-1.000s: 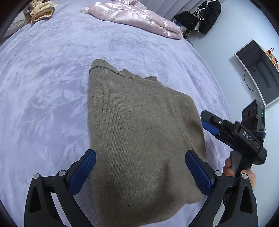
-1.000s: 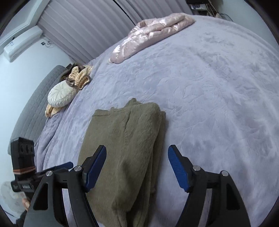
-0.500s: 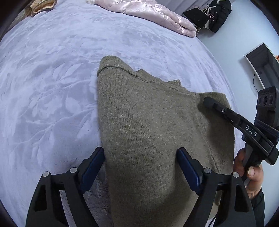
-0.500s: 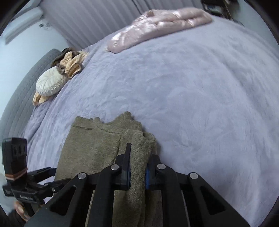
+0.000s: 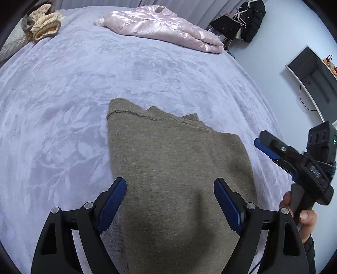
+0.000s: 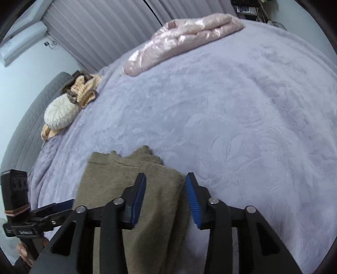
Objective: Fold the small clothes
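Olive knit sweater, folded lengthwise, flat on lavender bedspread beneath both claws. Left claw spread wide, empty. Right claw just reopened, straddling the sweater's right edge, nothing pinched. Probably between folds; next likely regripping the near hem to fold away.

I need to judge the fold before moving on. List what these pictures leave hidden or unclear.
- Olive knit garment: its near end is cut off by the bottom edge in both wrist views, partly behind the left gripper and right gripper.
- Layers under the garment's top face: covered by it.
- Dark items by the far wall: too small to identify.
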Demonstrator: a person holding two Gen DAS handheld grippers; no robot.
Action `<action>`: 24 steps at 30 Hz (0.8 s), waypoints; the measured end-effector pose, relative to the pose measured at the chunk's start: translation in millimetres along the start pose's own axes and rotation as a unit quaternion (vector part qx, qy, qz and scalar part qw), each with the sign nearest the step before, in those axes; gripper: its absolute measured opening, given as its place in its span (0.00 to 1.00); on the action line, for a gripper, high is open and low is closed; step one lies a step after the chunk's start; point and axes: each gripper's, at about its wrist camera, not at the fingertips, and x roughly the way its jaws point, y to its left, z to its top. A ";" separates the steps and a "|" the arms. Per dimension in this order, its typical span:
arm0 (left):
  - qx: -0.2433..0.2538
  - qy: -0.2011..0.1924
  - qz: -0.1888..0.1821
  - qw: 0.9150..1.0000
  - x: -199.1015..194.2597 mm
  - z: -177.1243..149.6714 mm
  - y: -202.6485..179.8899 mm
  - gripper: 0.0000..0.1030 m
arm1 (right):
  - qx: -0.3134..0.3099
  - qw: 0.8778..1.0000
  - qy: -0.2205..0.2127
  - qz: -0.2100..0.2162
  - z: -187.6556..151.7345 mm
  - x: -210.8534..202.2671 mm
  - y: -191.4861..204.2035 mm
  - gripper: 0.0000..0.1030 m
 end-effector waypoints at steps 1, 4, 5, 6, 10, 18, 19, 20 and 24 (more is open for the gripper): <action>0.002 0.000 0.003 1.000 1.3 -0.7 -1.6 0.83 | -0.002 1.000 -0.017 0.026 -4.0 -11.0 7.8 0.73; -0.010 -0.001 -0.007 1.000 2.9 -3.1 3.2 0.83 | 0.004 0.990 0.019 0.137 -18.2 -8.1 29.6 0.74; -0.020 -0.001 -0.016 1.000 3.1 -3.9 6.5 0.83 | 0.019 0.985 0.041 0.169 -25.0 1.0 32.4 0.74; -0.033 -0.002 -0.024 0.999 2.6 -4.2 11.2 0.83 | 0.031 0.981 0.056 0.186 -31.4 9.2 31.4 0.74; -0.013 0.027 0.079 0.996 24.0 -8.6 25.4 0.84 | 0.079 0.985 0.082 0.127 -44.2 42.9 -3.9 0.70; -0.040 0.009 -0.021 0.999 -10.1 -35.3 27.5 0.84 | 0.060 0.989 0.049 0.124 -54.1 -10.5 1.8 0.74; -0.023 0.010 -0.026 0.999 -13.0 -43.4 19.3 0.84 | 0.040 0.988 0.051 0.141 -62.1 -20.2 12.9 0.76; -0.004 0.015 -0.014 1.000 -12.1 -50.6 12.3 0.84 | 0.027 0.986 0.055 0.158 -71.6 -27.6 21.8 0.79; 0.021 0.056 0.022 0.998 5.3 -66.8 18.5 0.90 | -0.010 0.990 0.102 0.096 -107.2 -20.1 24.2 0.78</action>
